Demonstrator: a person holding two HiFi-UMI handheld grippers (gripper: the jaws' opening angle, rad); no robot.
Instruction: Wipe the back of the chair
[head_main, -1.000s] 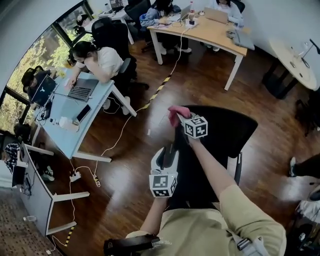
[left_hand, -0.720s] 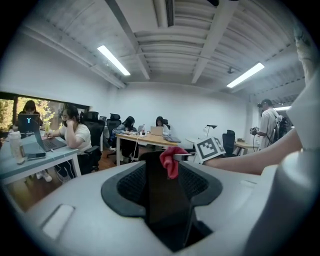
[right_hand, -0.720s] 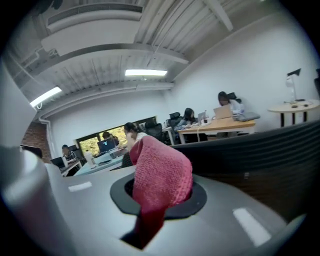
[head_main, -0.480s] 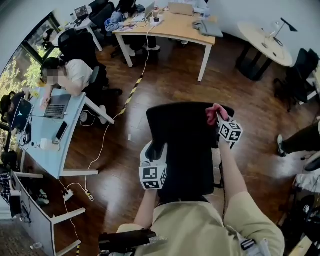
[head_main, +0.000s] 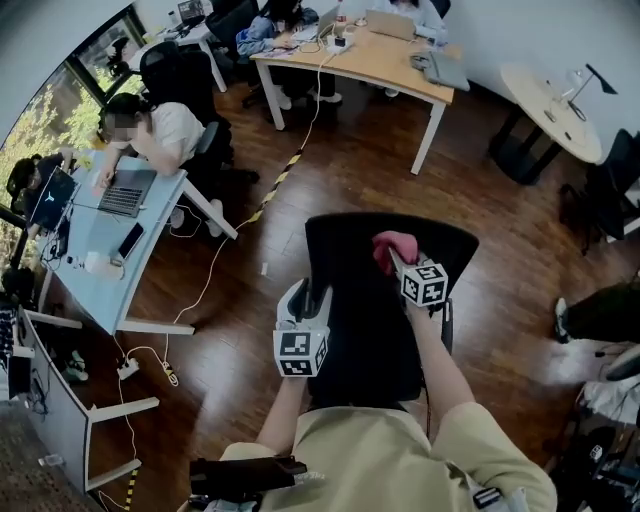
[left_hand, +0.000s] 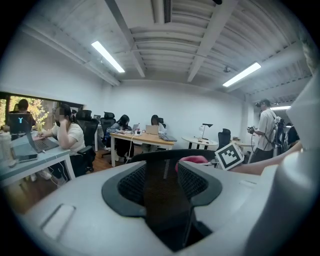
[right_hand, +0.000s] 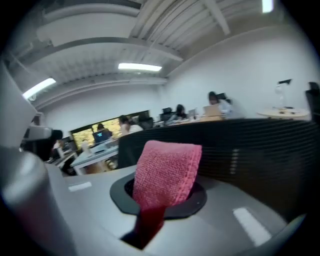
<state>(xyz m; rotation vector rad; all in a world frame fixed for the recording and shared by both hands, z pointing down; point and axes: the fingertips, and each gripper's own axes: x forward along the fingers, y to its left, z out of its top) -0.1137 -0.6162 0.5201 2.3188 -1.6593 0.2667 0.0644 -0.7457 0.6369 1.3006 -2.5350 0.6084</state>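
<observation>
Gripping the left edge of the chair (head_main: 365, 310), the left gripper (left_hand: 167, 200) has its fingers closed on the black mesh back. That back stands upright in front of the person, broad and curved along the top. Further right, the right gripper (right_hand: 150, 220) pinches a folded pink cloth (right_hand: 167, 172) tight, at the back's top edge. Half a second ago the cloth sat at the top right corner; now it lies nearer the middle.

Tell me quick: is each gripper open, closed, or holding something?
Left gripper: closed on the edge of the chair back.
Right gripper: closed on the pink cloth.
</observation>
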